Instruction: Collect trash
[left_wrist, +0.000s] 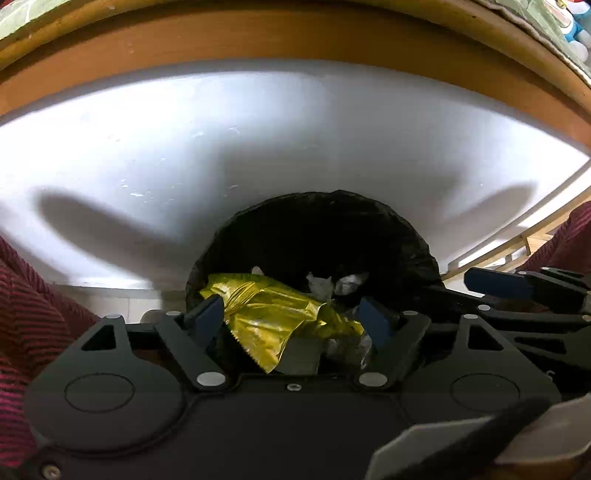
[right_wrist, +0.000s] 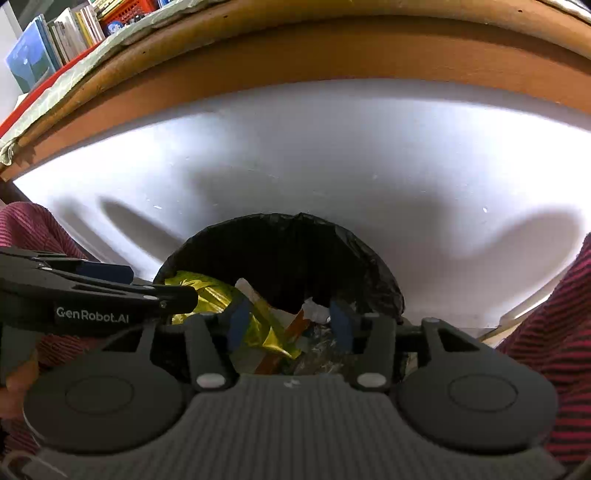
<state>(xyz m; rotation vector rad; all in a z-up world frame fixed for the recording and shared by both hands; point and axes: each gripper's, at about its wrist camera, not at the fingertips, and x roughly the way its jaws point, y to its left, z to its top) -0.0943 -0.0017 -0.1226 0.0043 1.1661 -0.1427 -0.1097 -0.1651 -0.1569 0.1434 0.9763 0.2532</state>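
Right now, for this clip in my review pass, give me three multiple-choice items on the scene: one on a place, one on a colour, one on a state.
1. Where does the gold wrapper lie?
A. in the black-lined bin
B. on the desk top
C. on a bookshelf

2. What colour are the person's sleeves?
A. plain white
B. dark red with stripes
C. bright green

3. How stand the jaws of the left hand-held gripper?
A. shut on a bottle
B. shut on nothing
C. open

Key: 1 A, the wrapper sits among other litter inside the bin's mouth; 2 B, striped red cloth shows at both edges; 3 C, the blue pads stand wide apart, as do those of the right hand-held gripper.
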